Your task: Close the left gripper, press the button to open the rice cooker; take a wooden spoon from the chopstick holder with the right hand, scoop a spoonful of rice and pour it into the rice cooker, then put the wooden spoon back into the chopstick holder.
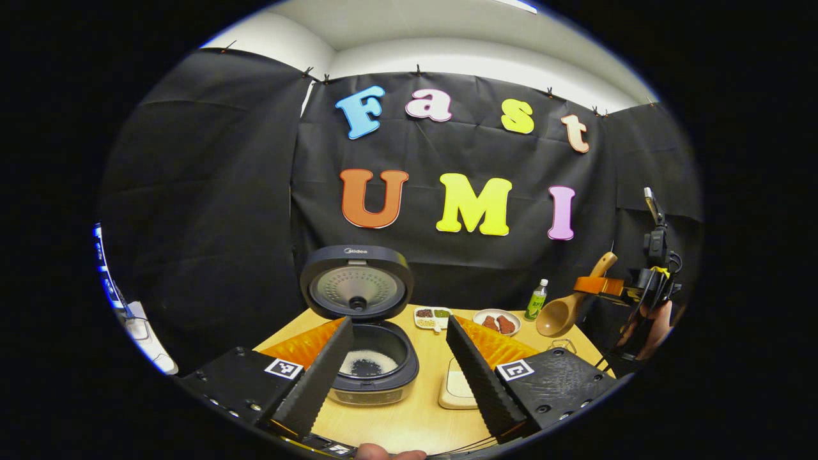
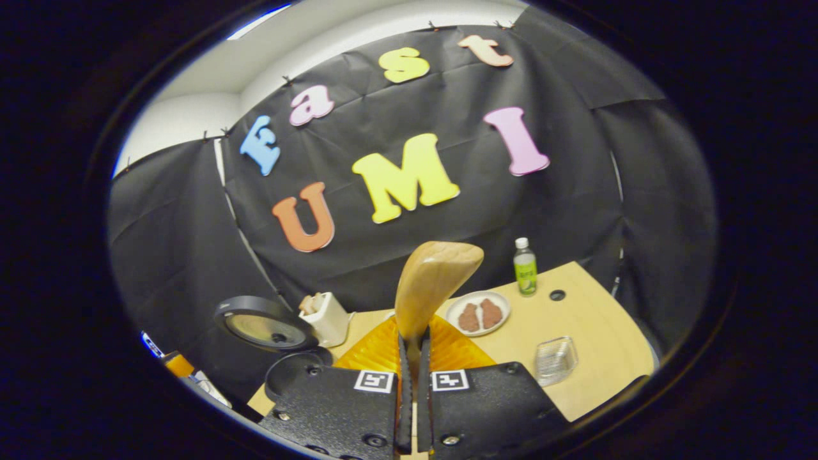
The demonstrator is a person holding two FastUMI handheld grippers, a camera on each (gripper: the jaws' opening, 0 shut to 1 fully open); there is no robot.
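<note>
Wooden spoon [image 2: 429,285] stands up from the right tongs [image 2: 414,383], which pinch its handle. Its bowl points away, with the open rice cooker [image 2: 268,326] off to their left. Left tongs [image 1: 399,364] hang wide over the cooker pot [image 1: 377,364].

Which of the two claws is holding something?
The right claw: it is shut on the wooden spoon. The left claw hangs open.

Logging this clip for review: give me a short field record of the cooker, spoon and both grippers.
cooker: dark round rice cooker, lid raised, rice in pot
spoon: light wooden spoon, clamped by its handle in the right gripper, held above the table
left gripper: left gripper open, holding nothing, facing the cooker
table: wooden table
</note>
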